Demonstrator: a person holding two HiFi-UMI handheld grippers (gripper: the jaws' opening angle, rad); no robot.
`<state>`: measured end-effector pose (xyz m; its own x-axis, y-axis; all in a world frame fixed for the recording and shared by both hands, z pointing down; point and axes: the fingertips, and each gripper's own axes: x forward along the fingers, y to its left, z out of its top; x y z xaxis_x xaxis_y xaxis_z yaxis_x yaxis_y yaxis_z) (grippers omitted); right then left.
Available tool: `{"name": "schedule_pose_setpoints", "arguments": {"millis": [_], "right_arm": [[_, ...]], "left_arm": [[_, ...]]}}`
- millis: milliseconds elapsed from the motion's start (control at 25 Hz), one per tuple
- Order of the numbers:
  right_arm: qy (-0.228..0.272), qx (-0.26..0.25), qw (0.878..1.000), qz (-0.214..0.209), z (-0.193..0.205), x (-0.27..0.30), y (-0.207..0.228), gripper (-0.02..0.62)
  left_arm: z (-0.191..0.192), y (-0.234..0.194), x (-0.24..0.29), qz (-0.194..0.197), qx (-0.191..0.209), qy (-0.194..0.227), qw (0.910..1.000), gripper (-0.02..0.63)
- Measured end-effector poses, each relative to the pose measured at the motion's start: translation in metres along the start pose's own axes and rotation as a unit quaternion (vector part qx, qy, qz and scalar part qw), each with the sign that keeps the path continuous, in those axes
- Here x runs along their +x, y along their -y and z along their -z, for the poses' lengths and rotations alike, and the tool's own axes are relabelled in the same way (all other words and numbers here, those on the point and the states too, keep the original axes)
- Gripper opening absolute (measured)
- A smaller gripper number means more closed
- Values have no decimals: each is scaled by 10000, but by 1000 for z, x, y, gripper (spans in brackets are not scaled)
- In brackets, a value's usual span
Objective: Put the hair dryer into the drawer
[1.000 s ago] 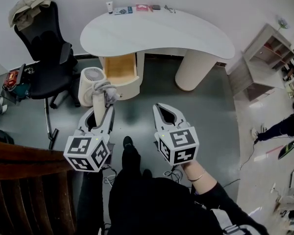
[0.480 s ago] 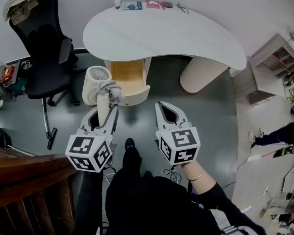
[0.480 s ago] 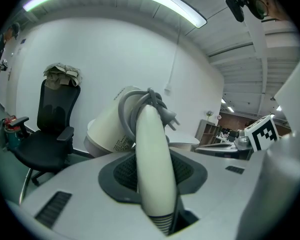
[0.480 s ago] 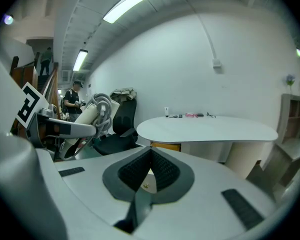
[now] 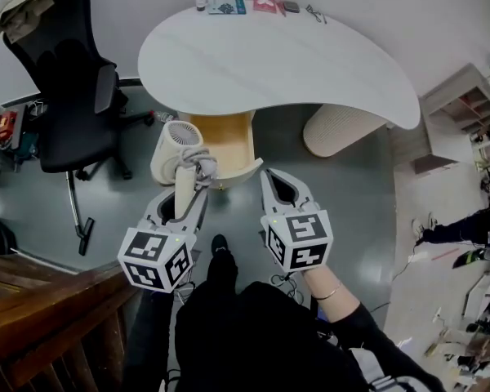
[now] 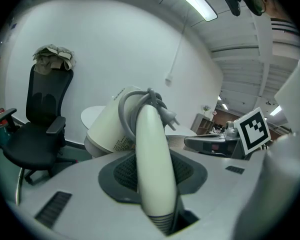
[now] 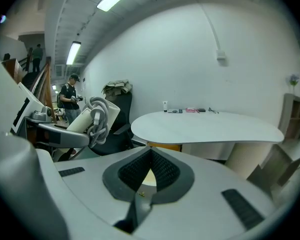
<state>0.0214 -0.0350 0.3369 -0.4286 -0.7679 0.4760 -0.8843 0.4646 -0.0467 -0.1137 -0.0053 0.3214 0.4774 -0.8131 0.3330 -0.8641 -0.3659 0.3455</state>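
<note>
Grey office floor [image 5: 343,194] beneath a white kidney-shaped desk [image 5: 278,64], with an open wooden drawer [image 5: 229,133] under its near edge. Cream hair dryer [image 5: 178,147]: round barrel with a grilled rear end, grey cord [image 5: 198,160] coiled where barrel meets handle, held just beside the drawer at its 9 o'clock. Left gripper [image 5: 184,194] clamped on the handle, pointing toward 12 o'clock and tipped slightly down. Right gripper [image 5: 275,178] at its 3 o'clock, jaws together, empty, aimed likewise.
</note>
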Motion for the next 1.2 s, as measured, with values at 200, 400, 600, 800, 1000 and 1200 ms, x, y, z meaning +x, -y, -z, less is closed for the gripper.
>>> {"name": "schedule_pose_setpoints", "arguments": {"millis": [200,400,600,800,1000,1200], "right_arm": [[-90,16,9999,88,-6,21,0,2],[-165,60,9997,191,-5,30,5,2],[-207,107,9993,296,-2,33,13,2],[-250,122,9991,323,-1,40,20,2],[-311,126,9990,310,-1,52,28,2],[-395,134,9988,270,-1,66,38,2]], "left_arm": [[3,-16,15,155,-40,-269,9995,140],[10,-24,29,317,-70,-554,9979,140],[19,-26,43,486,-60,-893,9948,140],[28,-28,57,533,44,-1180,9916,140],[39,-29,76,621,16,-1601,9852,140],[52,-31,93,712,104,-2086,9754,140]]}}
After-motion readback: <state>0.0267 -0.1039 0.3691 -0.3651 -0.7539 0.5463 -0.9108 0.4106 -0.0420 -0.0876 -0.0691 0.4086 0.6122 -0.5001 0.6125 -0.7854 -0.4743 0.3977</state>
